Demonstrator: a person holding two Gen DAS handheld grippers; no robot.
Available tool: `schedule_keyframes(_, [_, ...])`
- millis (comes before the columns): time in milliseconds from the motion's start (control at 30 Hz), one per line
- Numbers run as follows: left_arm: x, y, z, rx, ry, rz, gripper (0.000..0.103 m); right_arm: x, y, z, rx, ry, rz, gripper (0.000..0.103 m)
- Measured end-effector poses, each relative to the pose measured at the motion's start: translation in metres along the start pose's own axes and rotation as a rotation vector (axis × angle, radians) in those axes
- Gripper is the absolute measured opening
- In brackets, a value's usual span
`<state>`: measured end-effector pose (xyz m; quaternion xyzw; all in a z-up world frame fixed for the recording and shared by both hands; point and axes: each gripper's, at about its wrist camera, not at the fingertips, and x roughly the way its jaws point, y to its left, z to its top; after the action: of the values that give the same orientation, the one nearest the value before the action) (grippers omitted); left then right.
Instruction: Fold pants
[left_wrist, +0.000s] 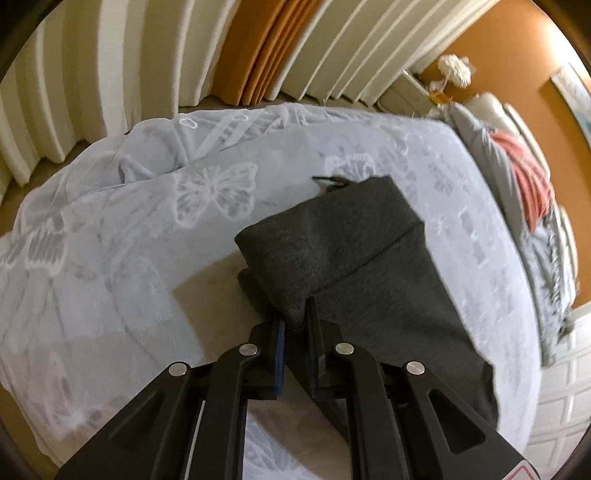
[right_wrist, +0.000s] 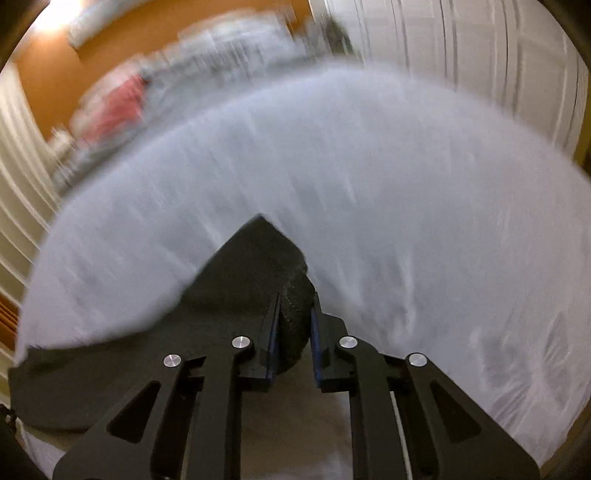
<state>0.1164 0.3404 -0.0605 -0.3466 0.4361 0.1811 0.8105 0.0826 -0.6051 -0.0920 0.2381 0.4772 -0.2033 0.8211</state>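
We see dark grey pants lying partly folded on a pale blue bedspread with white butterfly print. In the left wrist view the long axis runs from lower right of the frame up toward centre, ending in a squared edge at upper centre; a fold line crosses the cloth about midway, and a doubled layer shows at the left edge. The left gripper pinches a bunched bit of the near edge, jaws nearly pressed together on the fabric.

Right wrist view is motion-blurred. There the pants come to a point at frame centre and spread out to the lower left. The right gripper has a thick rolled wad of the cloth between its fingers, both pads appear to press on it.

Only the left view shows the butterfly pattern, the fold line, white and orange curtains along the top, and grey and pink bedding at the right edge. Only the right view shows white panelled doors at upper right; the bedspread is a smeared plain blue there. Neither view shows the other gripper.
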Motion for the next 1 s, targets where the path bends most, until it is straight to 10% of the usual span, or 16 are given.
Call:
schedule_keyframes(133, [-0.004, -0.005, -0.001, 0.033, -0.004, 0.027, 0.015, -0.023, -0.004, -0.003, 0.001, -0.088, -0.051, 0.057])
schedule_keyframes(367, [-0.011, -0.021, -0.013, 0.081, -0.002, 0.055, 0.02, -0.004, 0.007, -0.018, -0.022, -0.032, -0.03, 0.061])
schedule_keyframes(467, [-0.013, -0.026, -0.017, 0.093, 0.003, 0.055, 0.025, -0.012, 0.022, -0.015, -0.031, -0.071, 0.022, 0.011])
schedule_keyframes(533, [-0.016, -0.025, -0.021, 0.066, 0.032, 0.006, 0.026, -0.028, 0.033, -0.009, -0.008, -0.127, 0.084, 0.008])
schedule_keyframes(700, [-0.025, -0.024, -0.034, 0.003, 0.108, -0.144, 0.027, -0.116, 0.129, -0.016, -0.134, -0.313, 0.418, 0.008])
schedule_keyframes(833, [-0.033, -0.041, -0.04, 0.101, 0.075, -0.116, 0.032, -0.125, 0.251, -0.071, -0.384, -0.164, 0.685, 0.03])
schedule_keyframes(900, [-0.032, -0.048, -0.043, 0.139, 0.077, -0.121, 0.042, -0.114, 0.311, -0.11, -0.539, -0.07, 0.653, 0.058])
schedule_keyframes(1000, [-0.035, -0.048, -0.043, 0.168, 0.086, -0.163, 0.043, -0.125, 0.344, -0.142, -0.705, -0.149, 0.577, 0.058])
